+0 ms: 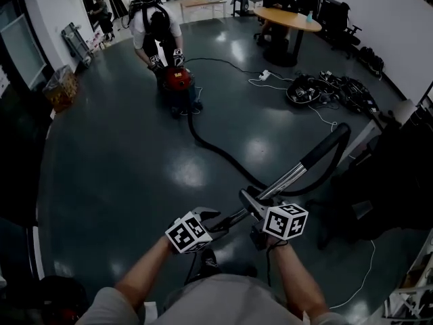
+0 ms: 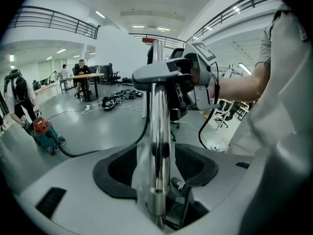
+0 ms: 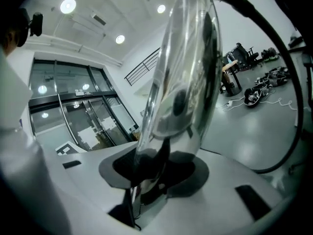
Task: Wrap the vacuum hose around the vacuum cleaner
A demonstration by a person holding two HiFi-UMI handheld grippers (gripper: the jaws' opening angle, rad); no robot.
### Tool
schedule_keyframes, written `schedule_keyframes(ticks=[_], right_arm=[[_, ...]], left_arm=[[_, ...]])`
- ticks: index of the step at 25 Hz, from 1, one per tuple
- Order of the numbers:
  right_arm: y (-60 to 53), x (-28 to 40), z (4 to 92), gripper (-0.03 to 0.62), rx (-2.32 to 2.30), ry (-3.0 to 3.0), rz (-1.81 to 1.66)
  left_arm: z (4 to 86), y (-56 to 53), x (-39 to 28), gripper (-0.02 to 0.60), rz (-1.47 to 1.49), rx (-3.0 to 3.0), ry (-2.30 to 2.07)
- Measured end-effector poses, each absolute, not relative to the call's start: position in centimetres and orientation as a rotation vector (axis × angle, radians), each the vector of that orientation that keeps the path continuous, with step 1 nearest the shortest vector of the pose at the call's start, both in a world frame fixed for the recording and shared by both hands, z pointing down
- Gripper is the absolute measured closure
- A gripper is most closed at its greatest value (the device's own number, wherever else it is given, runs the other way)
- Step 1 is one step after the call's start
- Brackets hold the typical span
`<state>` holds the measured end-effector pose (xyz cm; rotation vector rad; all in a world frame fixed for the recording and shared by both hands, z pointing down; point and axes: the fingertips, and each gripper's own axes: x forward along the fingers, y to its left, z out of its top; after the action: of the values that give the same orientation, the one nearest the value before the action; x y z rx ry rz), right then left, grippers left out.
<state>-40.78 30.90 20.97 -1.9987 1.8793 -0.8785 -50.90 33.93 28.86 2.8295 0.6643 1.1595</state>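
Chrome wand (image 1: 287, 178) of a vacuum slants up between 2 hand-held grippers above a glossy grey floor (image 1: 122, 147). Only the head view traces the black vacuum hose (image 1: 216, 151), which loops from the wand's far end and lies unwound across the floor to the red vacuum cleaner (image 1: 177, 80), well apart, where a second person (image 1: 154, 26) bends over it. The left gripper view adds detail: the left gripper (image 2: 157, 168) stands spread, its pads either side of the tube without pressing it, while the right gripper (image 2: 188, 80) sits farther up by the grey handle (image 2: 151, 72). The right gripper view shows its jaws pinching the wand. Both bare forearms (image 1: 139, 276) reach forward from the bottom of the head view, the left gripper tipped down, the right nearer level.
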Motion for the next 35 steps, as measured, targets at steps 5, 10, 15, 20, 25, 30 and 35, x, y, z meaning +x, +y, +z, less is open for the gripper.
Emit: schedule_keyframes(ticks=[5,10,15,20,25,30,35], right_arm=[[27.3,-41.4,22.4,0.448,-2.101,1.932,-0.911],[24.3,-43.5,24.6,0.448,-2.194,2.077,-0.964],[21.8,-45.5,25.9,0.454,-2.264,2.239,-0.957],[20.2,-46.2,26.9,0.456,-2.304,2.365,-0.941],[19.8,-46.2,27.5,0.456,-2.326,2.51,-0.944],[21.1,-45.3,28.8,0.456,-2.306,2.707,-0.961],[22.9,-43.2,30.3,0.461,-2.263,2.897,-0.982]], left_arm=[[30.1,29.9,-54.0,0.345,1.214,2.785,0.69],[29.8,26.4,-55.2,0.345,1.162,2.81,0.663],[29.1,23.9,-55.1,0.345,1.098,2.842,0.644],[29.2,22.5,-55.1,0.347,1.061,2.885,0.61],[26.8,20.8,-53.6,0.347,0.982,2.964,0.544],[23.5,21.0,-50.4,0.347,0.894,3.053,0.492],[21.1,21.9,-47.4,0.347,0.87,3.146,0.448]])
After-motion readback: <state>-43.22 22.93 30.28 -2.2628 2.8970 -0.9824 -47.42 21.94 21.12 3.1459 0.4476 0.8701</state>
